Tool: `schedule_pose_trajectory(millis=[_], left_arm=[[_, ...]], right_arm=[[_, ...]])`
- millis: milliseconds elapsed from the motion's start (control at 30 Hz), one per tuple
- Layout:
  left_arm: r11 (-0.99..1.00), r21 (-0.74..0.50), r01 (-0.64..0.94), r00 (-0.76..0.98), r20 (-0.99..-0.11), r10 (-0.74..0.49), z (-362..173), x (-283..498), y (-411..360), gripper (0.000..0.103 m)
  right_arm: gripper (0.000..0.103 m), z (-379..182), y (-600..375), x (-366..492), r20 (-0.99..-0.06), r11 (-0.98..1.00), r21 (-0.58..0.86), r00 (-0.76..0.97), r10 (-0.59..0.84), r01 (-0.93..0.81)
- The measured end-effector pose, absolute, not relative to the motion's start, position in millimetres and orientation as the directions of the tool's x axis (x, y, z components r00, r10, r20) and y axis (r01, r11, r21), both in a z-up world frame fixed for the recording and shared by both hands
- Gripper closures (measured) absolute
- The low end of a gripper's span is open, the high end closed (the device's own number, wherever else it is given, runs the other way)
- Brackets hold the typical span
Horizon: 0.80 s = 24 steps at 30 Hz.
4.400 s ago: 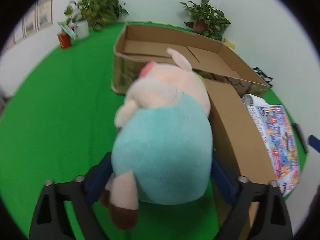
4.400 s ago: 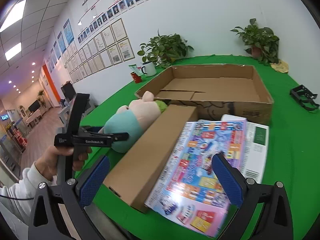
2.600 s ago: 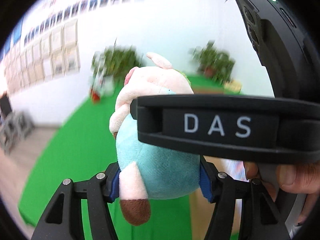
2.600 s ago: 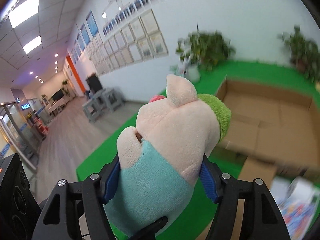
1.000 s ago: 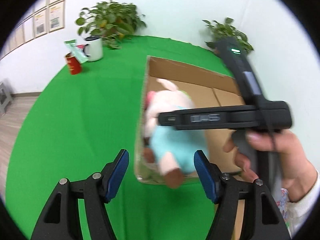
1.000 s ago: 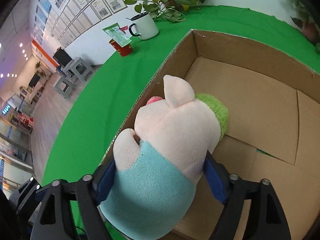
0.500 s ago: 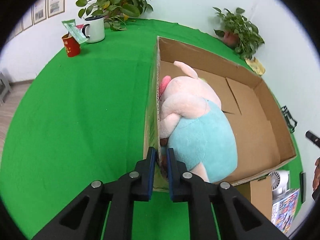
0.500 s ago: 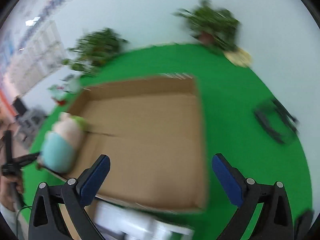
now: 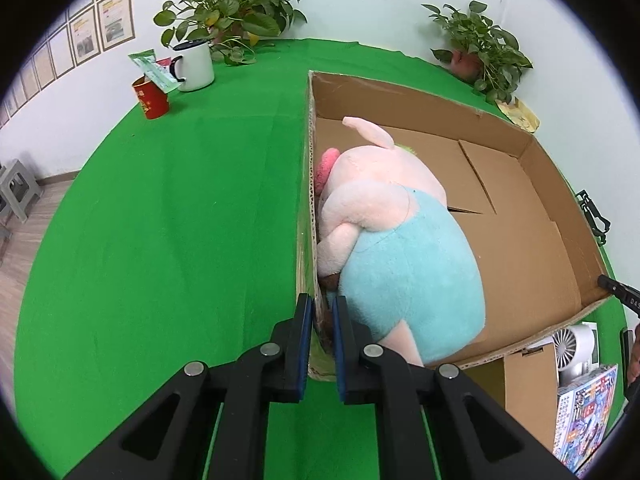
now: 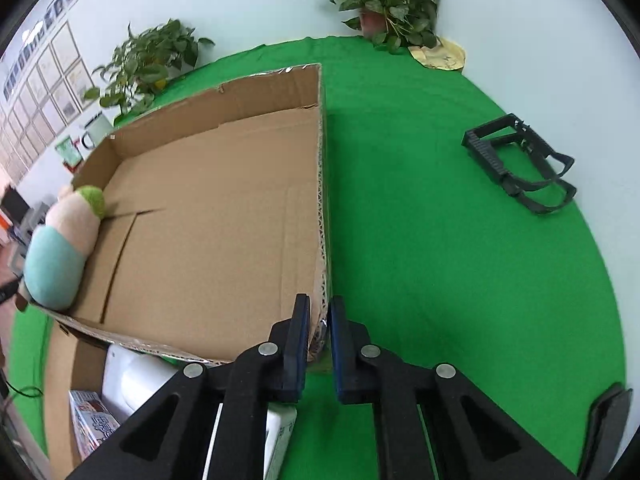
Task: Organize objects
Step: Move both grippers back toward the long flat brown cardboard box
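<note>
Meanwhile, the left tool (image 9: 320,320) and right tool (image 10: 319,322) each clamp opposite walls of the cardboard box (image 10: 324,184) holding a plush pig (image 9: 400,248).

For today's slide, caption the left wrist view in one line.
Left tool clamps the cardboard box wall beside the plush pig inside.

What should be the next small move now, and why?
Probably lift or slide the box together, both hands level. The left gripper is shut on its left wall, the right gripper on the opposite wall, and the plush pig already lies inside, against the left wall.
</note>
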State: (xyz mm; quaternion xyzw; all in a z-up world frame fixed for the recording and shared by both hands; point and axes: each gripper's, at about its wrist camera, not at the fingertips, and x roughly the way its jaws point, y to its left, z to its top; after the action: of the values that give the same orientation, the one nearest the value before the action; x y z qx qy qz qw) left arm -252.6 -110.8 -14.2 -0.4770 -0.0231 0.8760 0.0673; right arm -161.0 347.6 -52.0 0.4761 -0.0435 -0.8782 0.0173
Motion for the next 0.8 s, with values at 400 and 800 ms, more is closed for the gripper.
schedule_pose_trajectory(millis=[400, 800], left_arm=[[-0.989, 0.111, -0.093, -0.789, -0.615, 0.006, 60, -167, -93, 0.044], [-0.994, -0.013, -0.109, -0.938, -0.329, 0.107, 102, 3, -57, 0.000]], right_arm=[[0.000, 22, 302, -70, -0.649, -0.999, 0.023, -0.760, -0.033, 0.024], [0.000, 63, 220, 90, -0.461, -0.999, -0.020, -0.887, -0.032, 0.047]])
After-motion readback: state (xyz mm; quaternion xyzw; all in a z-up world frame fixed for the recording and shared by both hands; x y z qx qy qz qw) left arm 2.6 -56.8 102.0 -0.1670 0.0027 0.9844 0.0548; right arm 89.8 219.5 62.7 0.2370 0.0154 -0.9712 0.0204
